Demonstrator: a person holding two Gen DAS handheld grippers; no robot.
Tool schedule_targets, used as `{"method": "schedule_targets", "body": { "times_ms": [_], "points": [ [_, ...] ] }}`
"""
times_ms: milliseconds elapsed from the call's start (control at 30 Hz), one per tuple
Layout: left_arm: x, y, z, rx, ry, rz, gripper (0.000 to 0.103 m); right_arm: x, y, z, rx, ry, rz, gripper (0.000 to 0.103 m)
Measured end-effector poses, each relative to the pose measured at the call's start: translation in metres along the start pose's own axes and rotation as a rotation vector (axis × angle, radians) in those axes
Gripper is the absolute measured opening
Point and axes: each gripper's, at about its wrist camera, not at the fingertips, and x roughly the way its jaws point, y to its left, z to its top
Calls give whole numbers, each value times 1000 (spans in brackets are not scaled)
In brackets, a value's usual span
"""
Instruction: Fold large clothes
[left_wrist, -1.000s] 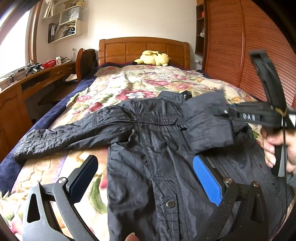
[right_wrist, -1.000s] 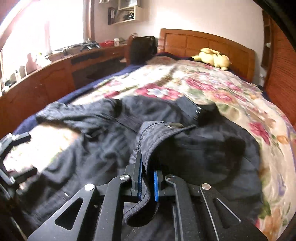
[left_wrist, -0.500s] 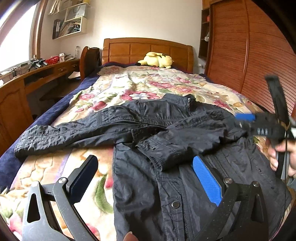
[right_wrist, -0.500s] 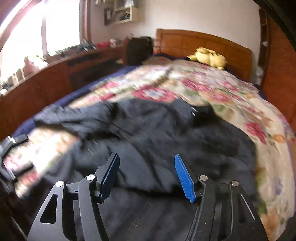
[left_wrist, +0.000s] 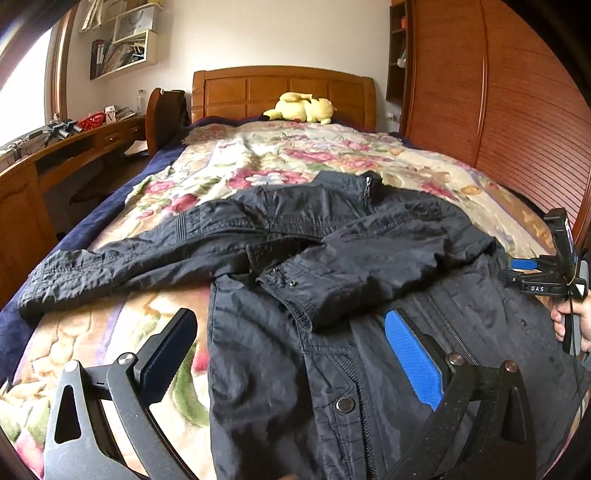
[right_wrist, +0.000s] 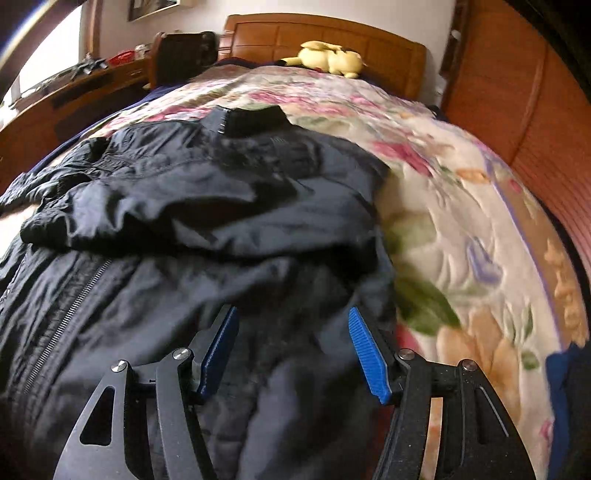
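The black jacket (left_wrist: 332, 295) lies flat on the bed (left_wrist: 332, 155), near its foot edge. It looks soft, light and slippery. Both the left gripper (left_wrist: 291, 354) and right gripper (right_wrist: 291, 350) are spread apart, holding nothing. Grab the left sleeve (left_wrist: 110, 266) by its cuff.

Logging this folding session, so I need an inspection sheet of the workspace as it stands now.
Surface: floral quilted bedspread on a wooden bed.
Job's things: black nylon jacket lying flat, one sleeve folded across its chest, the other sleeve outstretched.
Clutter: yellow plush toy at the headboard.
Grippers: left tool open, empty; right tool open, empty, above the jacket.
Cables: nothing seen.
Surroundings: wooden desk, wall shelf, slatted wooden wardrobe.
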Motion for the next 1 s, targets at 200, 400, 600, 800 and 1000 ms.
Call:
{"method": "schedule_targets", "body": {
  "times_ms": [200,400,600,800,1000],
  "points": [
    [9,2,-7,-5,23,18,92,6,1,-23,15,12,32,64],
    [21,-7,-11,17,58,-7,88,4,-6,-28,48,-34,56,64],
    [48,-16,-4,45,146,-24,76,-9,-13,-34,47,-48,90,64],
    [70,-23,12,91,204,4,66,-30,-18,-37,47,-90,113,64],
    [90,-24,17,79,235,10,58,-39,-22,-41,71,-107,124,64]
  ]
}}
